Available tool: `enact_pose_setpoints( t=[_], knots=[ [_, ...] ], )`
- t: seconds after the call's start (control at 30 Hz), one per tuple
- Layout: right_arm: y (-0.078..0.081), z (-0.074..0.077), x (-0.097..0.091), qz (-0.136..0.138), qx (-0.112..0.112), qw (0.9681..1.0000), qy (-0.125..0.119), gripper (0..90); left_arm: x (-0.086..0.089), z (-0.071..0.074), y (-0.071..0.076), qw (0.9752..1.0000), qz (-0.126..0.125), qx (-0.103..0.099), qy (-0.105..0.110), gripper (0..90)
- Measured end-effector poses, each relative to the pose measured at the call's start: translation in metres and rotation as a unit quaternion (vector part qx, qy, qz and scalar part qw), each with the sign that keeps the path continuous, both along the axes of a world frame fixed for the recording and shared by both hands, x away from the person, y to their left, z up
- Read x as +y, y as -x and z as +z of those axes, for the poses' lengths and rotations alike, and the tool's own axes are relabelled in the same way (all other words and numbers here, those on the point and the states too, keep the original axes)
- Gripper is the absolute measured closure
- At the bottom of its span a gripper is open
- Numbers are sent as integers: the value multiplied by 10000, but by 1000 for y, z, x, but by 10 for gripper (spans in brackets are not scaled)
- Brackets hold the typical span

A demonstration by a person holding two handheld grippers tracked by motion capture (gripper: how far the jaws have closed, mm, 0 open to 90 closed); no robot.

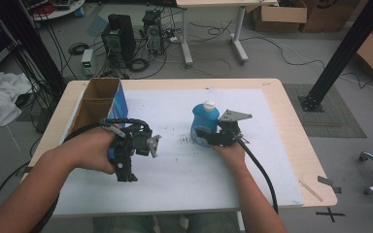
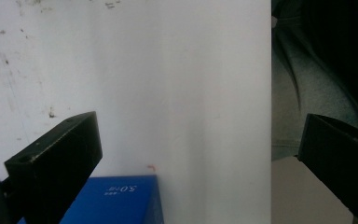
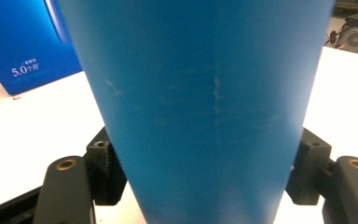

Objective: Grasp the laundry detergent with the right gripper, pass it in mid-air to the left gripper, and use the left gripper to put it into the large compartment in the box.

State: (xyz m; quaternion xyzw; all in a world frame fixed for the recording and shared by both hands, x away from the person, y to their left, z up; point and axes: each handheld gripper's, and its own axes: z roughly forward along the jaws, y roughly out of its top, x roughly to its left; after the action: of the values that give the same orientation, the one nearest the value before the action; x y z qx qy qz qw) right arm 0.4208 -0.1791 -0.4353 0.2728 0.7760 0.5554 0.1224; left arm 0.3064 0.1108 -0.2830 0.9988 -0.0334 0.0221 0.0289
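A blue bottle (image 1: 205,120) with a white cap stands upright on the white mat (image 1: 184,174), right of centre. My right gripper (image 1: 208,138) is shut on the blue bottle low on its body, and in the right gripper view the bottle (image 3: 205,102) sits pressed between both jaws. An open cardboard box (image 1: 99,102) with a blue side stands at the table's left. My left gripper (image 1: 128,162) is held just in front of it and is open, with nothing between the jaws. In the left gripper view (image 2: 200,154) a blue corner of the box (image 2: 116,200) lies below the jaws.
A thin wooden stick (image 1: 311,190) and a small grey piece (image 1: 328,181) lie near the table's front right corner. The blue box (image 3: 23,46) also stands left of the bottle. Behind the table are computers (image 1: 119,36), cables and a black post (image 1: 342,53).
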Motion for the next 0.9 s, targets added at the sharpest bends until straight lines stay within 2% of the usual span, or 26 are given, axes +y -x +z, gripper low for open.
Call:
enact_pose_setpoints(
  t=[0.43, 0.53, 0.73, 0.9],
  knots=[
    [0, -2, 0, 39, -42, 10000, -29, 362, 4, 0, 1, 10000, 68, -5, 29, 1],
    [1, -3, 1, 19, -108, 9999, -9, 403, 2, -3, 1, 10000, 38, 10, -2, 1],
    [3, -2, 1, 5, -228, 9997, 86, 428, 1, -3, -1, 10000, 42, 14, -1, 1],
    [2, 0, -1, 6, -138, 9999, 78, 444, 0, -1, -1, 10000, 40, -8, 33, 1]
  ],
)
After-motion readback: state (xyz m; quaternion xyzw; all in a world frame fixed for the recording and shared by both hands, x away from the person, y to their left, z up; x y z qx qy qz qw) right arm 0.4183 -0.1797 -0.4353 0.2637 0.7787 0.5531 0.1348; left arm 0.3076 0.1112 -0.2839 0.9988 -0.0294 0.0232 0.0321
